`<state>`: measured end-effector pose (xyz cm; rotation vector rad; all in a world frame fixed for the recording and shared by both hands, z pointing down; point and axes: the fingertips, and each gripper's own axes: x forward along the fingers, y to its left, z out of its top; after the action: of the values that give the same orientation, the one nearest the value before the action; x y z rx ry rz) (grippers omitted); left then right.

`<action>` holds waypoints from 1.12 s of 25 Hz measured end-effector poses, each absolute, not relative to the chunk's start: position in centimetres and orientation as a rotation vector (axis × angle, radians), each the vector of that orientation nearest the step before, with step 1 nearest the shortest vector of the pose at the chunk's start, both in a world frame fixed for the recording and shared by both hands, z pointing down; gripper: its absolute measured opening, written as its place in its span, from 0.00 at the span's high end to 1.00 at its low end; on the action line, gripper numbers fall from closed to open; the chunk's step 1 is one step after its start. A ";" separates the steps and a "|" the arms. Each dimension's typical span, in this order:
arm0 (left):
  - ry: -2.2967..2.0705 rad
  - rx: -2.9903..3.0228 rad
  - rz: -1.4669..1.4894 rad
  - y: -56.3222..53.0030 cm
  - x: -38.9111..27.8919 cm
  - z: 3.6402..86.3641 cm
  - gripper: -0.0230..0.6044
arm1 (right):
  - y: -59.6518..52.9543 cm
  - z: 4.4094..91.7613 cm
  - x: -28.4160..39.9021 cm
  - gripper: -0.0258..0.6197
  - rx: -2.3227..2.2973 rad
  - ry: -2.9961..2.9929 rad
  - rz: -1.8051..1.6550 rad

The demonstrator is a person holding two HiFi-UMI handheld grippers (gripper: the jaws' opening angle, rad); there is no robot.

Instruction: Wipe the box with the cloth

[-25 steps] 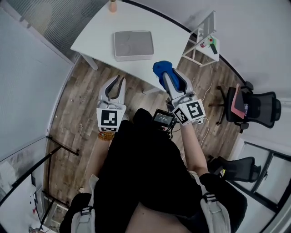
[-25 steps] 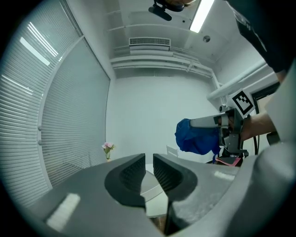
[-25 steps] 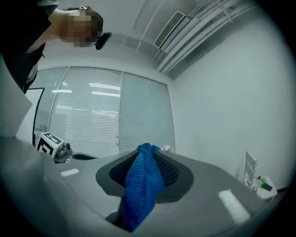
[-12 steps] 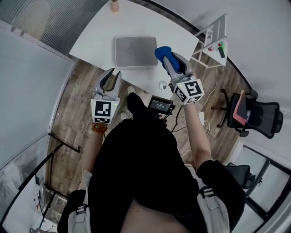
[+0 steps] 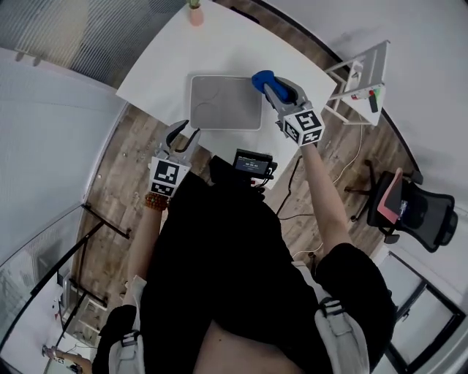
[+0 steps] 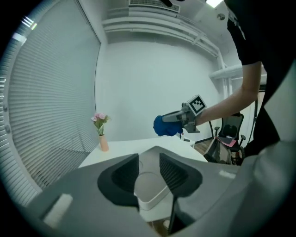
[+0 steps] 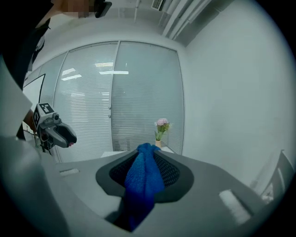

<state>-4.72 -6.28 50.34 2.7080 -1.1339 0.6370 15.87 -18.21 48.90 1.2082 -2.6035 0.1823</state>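
Observation:
A flat grey box (image 5: 225,103) lies on the white table (image 5: 157,69); in the left gripper view the box (image 6: 150,187) shows through the gap between the jaws. My right gripper (image 5: 267,82) is shut on a bunched blue cloth (image 5: 262,79) and hovers at the box's right edge. The cloth (image 7: 144,180) fills the space between the right jaws. My left gripper (image 5: 183,133) is at the table's near edge, just short of the box. Its jaws have just been opening and stand apart with nothing between them (image 6: 149,167).
A small vase of pink flowers (image 5: 194,12) stands at the table's far edge. A white rack (image 5: 360,73) is to the right of the table. Black office chairs (image 5: 413,212) stand on the wooden floor at the right. A glass wall with blinds (image 7: 92,102) lies beyond the table.
Both grippers have travelled forward from over the floor to the table. The right one with the cloth now hangs over the box's right edge. The left jaws have parted.

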 end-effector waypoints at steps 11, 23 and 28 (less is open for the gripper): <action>-0.935 2.605 0.919 -9.1 -3.7 60.3 0.46 | -24.2 59.2 16.3 0.78 1.099 -2.498 0.242; -0.799 2.566 1.094 -9.0 -3.6 64.0 0.37 | -22.0 65.0 15.1 0.78 0.847 -2.307 0.156; -0.766 2.545 1.147 -8.4 -3.9 65.4 0.35 | -21.8 65.3 14.8 0.78 0.839 -2.305 0.226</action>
<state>-3.89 -8.36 65.38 2.5455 -0.7655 1.1467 14.84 -21.80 65.31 0.8388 -2.3048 0.2255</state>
